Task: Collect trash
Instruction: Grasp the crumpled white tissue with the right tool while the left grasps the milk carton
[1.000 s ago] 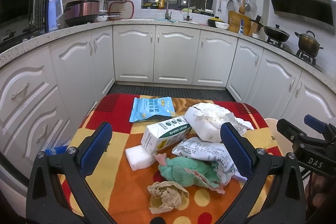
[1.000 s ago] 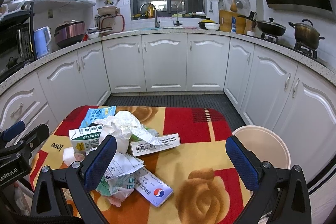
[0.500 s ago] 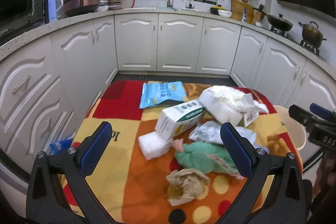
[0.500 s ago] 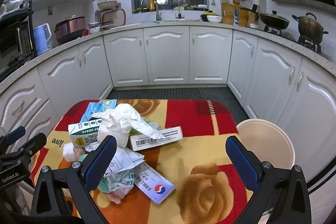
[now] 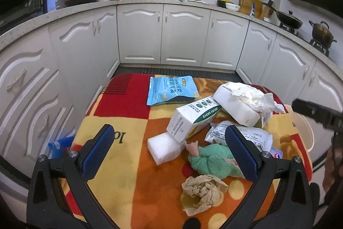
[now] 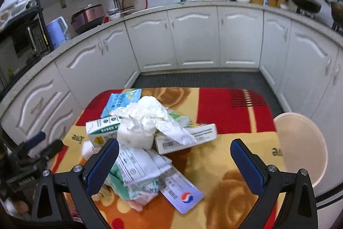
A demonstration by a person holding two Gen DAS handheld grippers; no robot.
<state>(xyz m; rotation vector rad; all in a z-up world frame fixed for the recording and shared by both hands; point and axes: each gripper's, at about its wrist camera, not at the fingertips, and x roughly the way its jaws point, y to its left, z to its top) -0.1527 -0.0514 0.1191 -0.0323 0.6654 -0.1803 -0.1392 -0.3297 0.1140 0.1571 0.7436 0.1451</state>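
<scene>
Trash pile (image 5: 214, 128) on table (image 5: 120, 121); bin (image 6: 300, 149) right of table.

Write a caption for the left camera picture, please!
Open hand-held gripper above trash on a colourful tablecloth.

The left gripper (image 5: 169, 153) has two black triangular arms with cut-out windows, each tipped by a blue pad with a fine dimpled texture; silver screws sit at the joints toward 5 and 7 o'clock. The right gripper (image 6: 174, 164) is built the same: black frame, blue textured pads (image 6: 102, 166), round silver screw heads.
</scene>
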